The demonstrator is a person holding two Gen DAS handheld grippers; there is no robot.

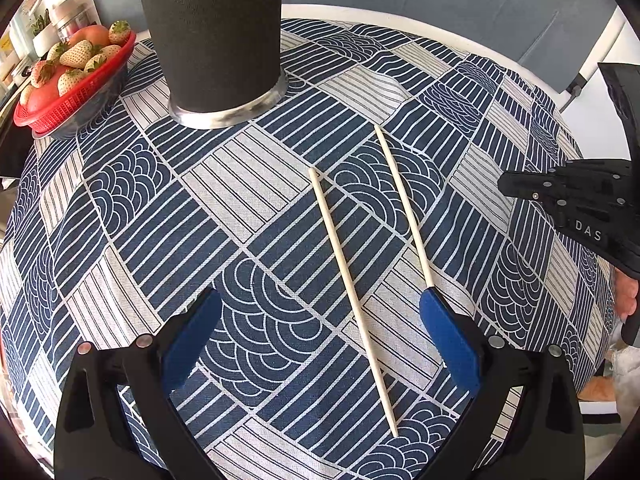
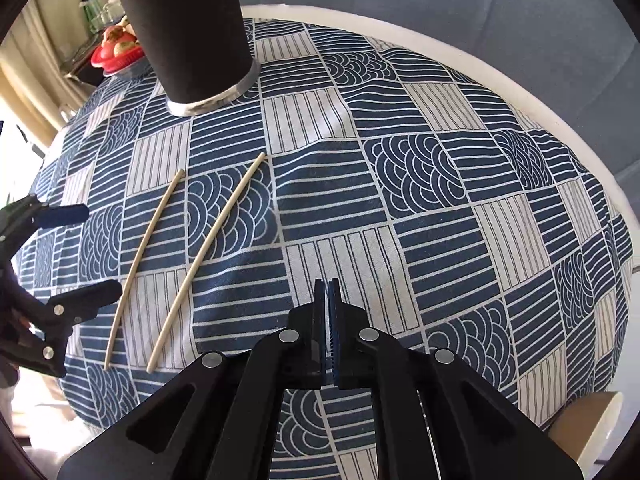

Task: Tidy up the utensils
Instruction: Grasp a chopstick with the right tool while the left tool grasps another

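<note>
Left wrist view: the left gripper [image 1: 320, 320] points forward and down over the patterned tablecloth [image 1: 256, 184], its blue-padded fingers [image 1: 192, 340] spread wide and holding nothing. Two wooden chopsticks lie flat on the cloth, roughly parallel and apart. The left chopstick [image 1: 352, 300] runs from 12 o'clock toward 5 o'clock between the fingers, touching neither. The right chopstick [image 1: 404, 204] passes behind the right finger at 3 o'clock; whether they touch cannot be told. A black cylindrical utensil holder [image 1: 212, 36] with a metal base ring stands upright at 11 o'clock, well beyond the chopstick tips. A red basket of strawberries [image 1: 76, 76] sits at 10 o'clock near the table edge. The right gripper [image 1: 516, 186] enters at 3 o'clock, black fingers pointing left; its opening cannot be judged here.

Right wrist view: the right gripper [image 2: 328, 320] is level above the cloth at 6 o'clock, jaws pressed together, pads meeting, nothing between them. Both chopsticks [image 2: 204, 248] lie at 9 o'clock, well apart from it. The utensil holder [image 2: 188, 28] stands at 11 o'clock. The left gripper [image 2: 96, 252] shows at 9 o'clock, fingers parted, just beside the nearer chopstick [image 2: 140, 268].
</note>
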